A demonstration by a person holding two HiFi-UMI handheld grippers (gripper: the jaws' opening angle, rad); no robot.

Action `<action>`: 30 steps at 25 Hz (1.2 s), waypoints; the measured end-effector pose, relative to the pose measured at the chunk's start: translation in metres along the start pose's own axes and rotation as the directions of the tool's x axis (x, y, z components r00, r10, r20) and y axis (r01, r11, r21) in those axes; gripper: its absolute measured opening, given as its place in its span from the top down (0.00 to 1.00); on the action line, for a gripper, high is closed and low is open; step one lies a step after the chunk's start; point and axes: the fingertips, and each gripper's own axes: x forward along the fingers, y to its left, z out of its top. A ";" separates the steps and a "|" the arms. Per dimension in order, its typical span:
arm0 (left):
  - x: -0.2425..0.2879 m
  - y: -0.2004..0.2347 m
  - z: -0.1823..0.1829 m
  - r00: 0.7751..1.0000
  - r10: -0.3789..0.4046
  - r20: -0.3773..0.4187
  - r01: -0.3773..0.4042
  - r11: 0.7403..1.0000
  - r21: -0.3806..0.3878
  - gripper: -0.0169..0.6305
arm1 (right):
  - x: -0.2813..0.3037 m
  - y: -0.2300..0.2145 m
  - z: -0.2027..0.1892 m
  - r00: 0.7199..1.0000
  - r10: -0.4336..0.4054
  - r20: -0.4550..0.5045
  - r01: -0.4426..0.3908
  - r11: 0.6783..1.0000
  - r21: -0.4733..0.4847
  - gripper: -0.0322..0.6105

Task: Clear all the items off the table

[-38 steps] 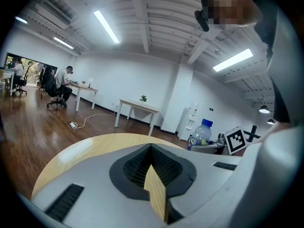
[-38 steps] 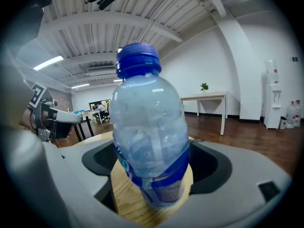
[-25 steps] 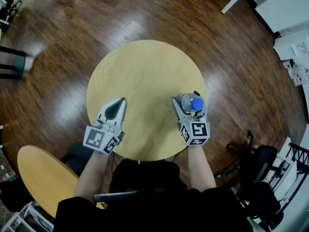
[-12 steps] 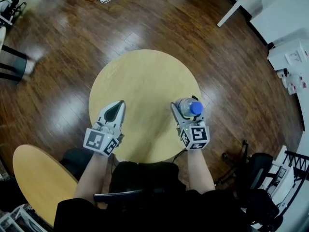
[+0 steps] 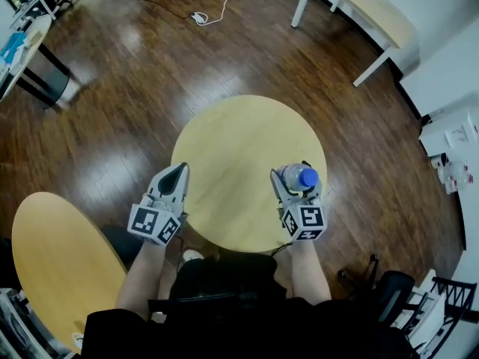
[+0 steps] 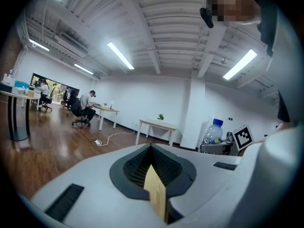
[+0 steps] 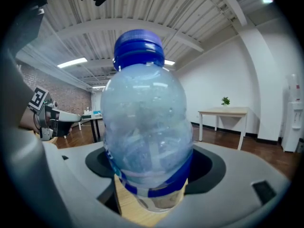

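A clear water bottle (image 5: 298, 179) with a blue cap stands upright between the jaws of my right gripper (image 5: 297, 172), which is shut on its lower body. The bottle (image 7: 145, 127) fills the right gripper view, with a blue label band at the level of the pads. It hangs over the near right part of the round wooden table (image 5: 239, 140), whose top is bare. My left gripper (image 5: 179, 170) is shut with nothing in it, over the table's near left edge. In the left gripper view the closed jaws (image 6: 152, 151) point level into the room, with the bottle (image 6: 213, 132) at the right.
A second round wooden top (image 5: 56, 260) lies at the lower left. A long desk (image 5: 363, 6) stands at the far right, and a white cable with a power strip (image 5: 199, 17) lies on the wood floor. A black chair (image 5: 389, 294) sits at the lower right.
Both grippers have risen, the bottle still in the right one. The head view has swung up, showing more of the far floor and desk; the table sits further right under the grippers.
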 end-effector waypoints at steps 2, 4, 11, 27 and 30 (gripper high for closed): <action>-0.025 0.013 0.010 0.999 0.041 0.027 -0.041 0.999 0.004 0.97 | 0.001 0.020 0.010 0.999 0.029 0.013 -0.029 0.999 -0.017 0.33; -0.051 0.027 0.023 0.994 0.089 0.057 -0.090 0.996 0.013 0.97 | 0.005 0.040 0.022 0.997 0.065 0.035 -0.064 0.997 -0.033 0.33; -0.154 0.077 0.073 0.950 0.262 0.171 -0.272 0.962 0.039 0.97 | 0.017 0.130 0.067 0.974 0.208 0.093 -0.200 0.975 -0.094 0.33; -0.421 0.132 0.091 0.702 0.628 0.334 -0.650 0.758 -0.058 0.97 | 0.014 0.397 0.107 0.767 0.637 0.073 -0.606 0.758 -0.242 0.33; -0.467 0.135 0.089 0.644 0.678 0.354 -0.702 0.708 -0.079 0.97 | 0.006 0.445 0.099 0.717 0.695 0.056 -0.663 0.704 -0.253 0.33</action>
